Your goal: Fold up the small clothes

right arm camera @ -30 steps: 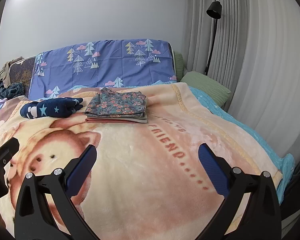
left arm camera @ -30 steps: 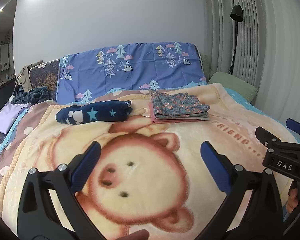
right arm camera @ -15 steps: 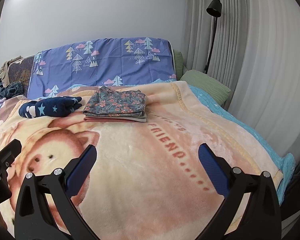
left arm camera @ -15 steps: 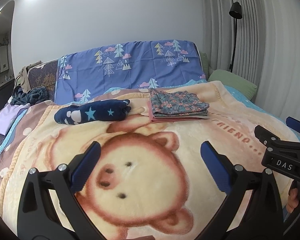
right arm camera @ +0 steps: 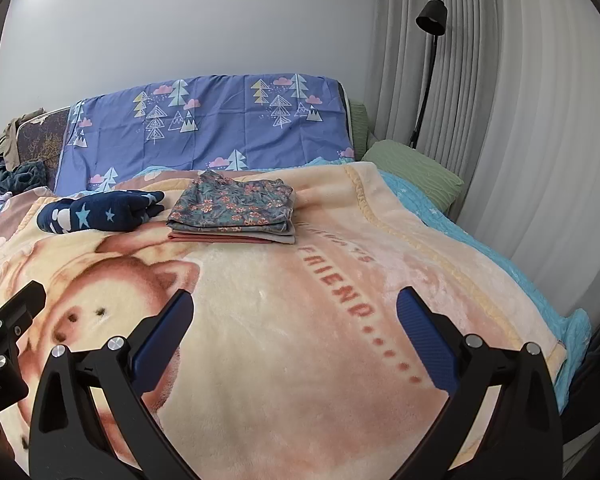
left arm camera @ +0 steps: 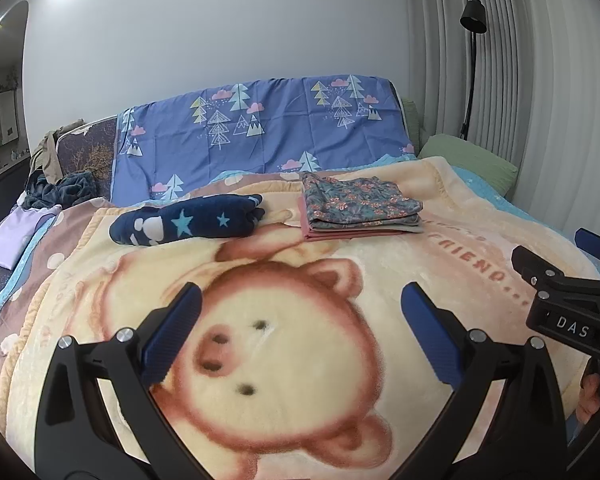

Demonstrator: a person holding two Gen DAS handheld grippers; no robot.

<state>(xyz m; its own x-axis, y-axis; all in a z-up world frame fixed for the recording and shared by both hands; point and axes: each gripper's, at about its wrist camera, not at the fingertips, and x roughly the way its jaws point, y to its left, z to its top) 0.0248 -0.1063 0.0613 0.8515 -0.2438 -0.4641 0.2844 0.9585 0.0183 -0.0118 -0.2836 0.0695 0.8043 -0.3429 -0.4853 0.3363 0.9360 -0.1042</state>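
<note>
A folded stack of small clothes [left arm camera: 360, 210], floral piece on top and pink one at the bottom, lies on the far part of the bear blanket [left arm camera: 284, 344]; it also shows in the right wrist view [right arm camera: 236, 214]. A dark navy star-print garment [left arm camera: 188, 224] lies bunched to its left, also seen in the right wrist view [right arm camera: 96, 212]. My left gripper [left arm camera: 300, 308] is open and empty over the bear's face. My right gripper [right arm camera: 294, 312] is open and empty over the blanket's "FRIEND" lettering, and shows at the right edge of the left wrist view [left arm camera: 556, 272].
A purple tree-print sheet [left arm camera: 260, 136] covers the headboard. A green pillow [right arm camera: 412, 172] and a black floor lamp [right arm camera: 430, 64] stand by the curtain at right. Loose dark clothes [left arm camera: 60, 192] and a lilac cloth [left arm camera: 16, 240] lie at the far left.
Both grippers have drifted slightly; the clothes sit a little higher in both views. Nothing was grasped or released.
</note>
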